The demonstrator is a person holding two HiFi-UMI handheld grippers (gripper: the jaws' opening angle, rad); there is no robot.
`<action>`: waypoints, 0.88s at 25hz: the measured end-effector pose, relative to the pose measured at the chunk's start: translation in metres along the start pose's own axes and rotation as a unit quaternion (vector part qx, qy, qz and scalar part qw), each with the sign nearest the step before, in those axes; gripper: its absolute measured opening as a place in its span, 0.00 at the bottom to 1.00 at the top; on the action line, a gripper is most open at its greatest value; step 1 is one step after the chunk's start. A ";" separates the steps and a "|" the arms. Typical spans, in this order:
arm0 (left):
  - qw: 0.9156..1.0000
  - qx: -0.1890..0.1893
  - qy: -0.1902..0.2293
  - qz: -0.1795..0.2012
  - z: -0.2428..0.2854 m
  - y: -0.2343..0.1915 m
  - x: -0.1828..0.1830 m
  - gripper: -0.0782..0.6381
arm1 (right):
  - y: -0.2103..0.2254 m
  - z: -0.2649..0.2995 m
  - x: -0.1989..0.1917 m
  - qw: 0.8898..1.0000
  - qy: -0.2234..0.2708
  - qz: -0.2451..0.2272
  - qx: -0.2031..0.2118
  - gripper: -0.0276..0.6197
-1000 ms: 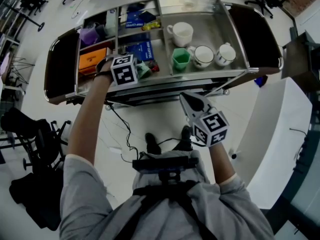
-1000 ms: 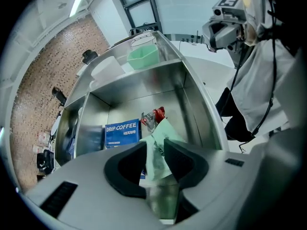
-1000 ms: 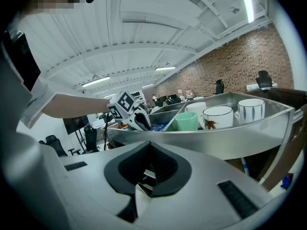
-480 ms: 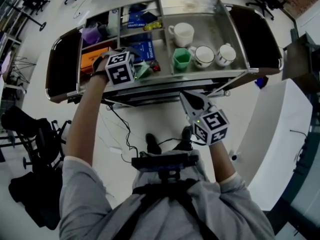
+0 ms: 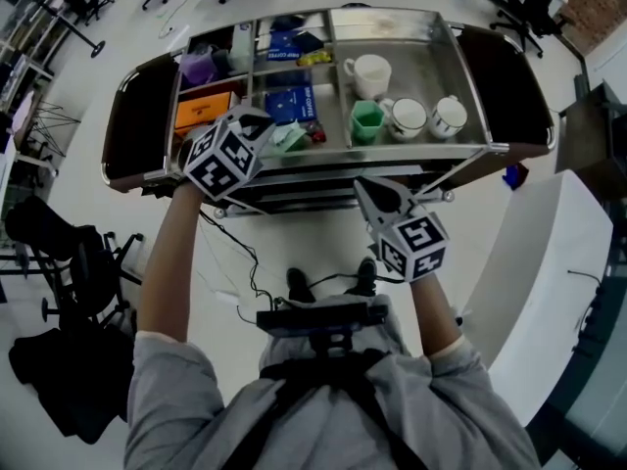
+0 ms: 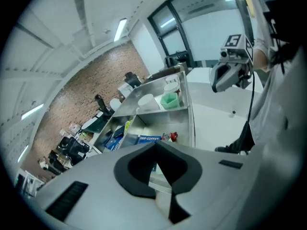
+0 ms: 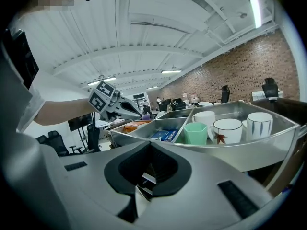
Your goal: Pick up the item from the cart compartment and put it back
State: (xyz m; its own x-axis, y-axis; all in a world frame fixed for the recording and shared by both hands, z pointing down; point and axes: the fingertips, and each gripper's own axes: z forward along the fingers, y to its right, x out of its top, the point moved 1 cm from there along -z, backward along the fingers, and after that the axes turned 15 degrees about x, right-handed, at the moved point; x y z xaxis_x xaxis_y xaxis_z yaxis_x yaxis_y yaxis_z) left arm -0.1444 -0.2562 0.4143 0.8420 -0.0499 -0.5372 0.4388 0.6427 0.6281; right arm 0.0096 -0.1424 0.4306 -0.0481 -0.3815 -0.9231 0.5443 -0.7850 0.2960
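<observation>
Green packet [image 5: 290, 138] lies in the cart [image 5: 392, 151]; the left gripper [image 5: 263, 123] has lifted off it, empty.
The packet sits in the middle front compartment beside the blue box [image 5: 292, 104]. The left gripper has risen clear above it, and its jaws have just closed with nothing between them, so the put-back looks done. The right gripper [image 5: 364, 186] hangs in front of the cart, its jaws together and empty. The blue box reads "DRIP COFFEE"; other print is too small to read.

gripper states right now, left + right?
Left gripper: closed, jaws just shut, nothing between them.
Right gripper: closed, empty.
</observation>
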 end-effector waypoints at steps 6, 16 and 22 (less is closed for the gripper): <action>0.985 0.050 0.045 -0.158 -0.038 -0.004 0.003 0.12 | -0.009 0.005 0.008 1.000 -0.001 -0.015 0.007 0.06; 0.914 0.117 0.118 -0.370 -0.103 0.003 -0.011 0.12 | -0.018 0.003 0.014 1.000 0.001 -0.027 0.004 0.06; 0.876 0.144 0.119 -0.445 -0.125 0.028 -0.037 0.12 | -0.019 0.001 0.010 1.000 0.000 -0.021 0.000 0.06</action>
State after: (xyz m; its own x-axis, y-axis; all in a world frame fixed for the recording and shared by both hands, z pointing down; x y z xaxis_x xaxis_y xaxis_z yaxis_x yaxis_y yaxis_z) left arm -0.2030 -0.1409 0.3810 0.0531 -0.2500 -0.9668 0.9780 0.2085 -0.0002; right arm -0.0025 -0.1320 0.4162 -0.0702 -0.3488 -0.9346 0.5421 -0.7998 0.2577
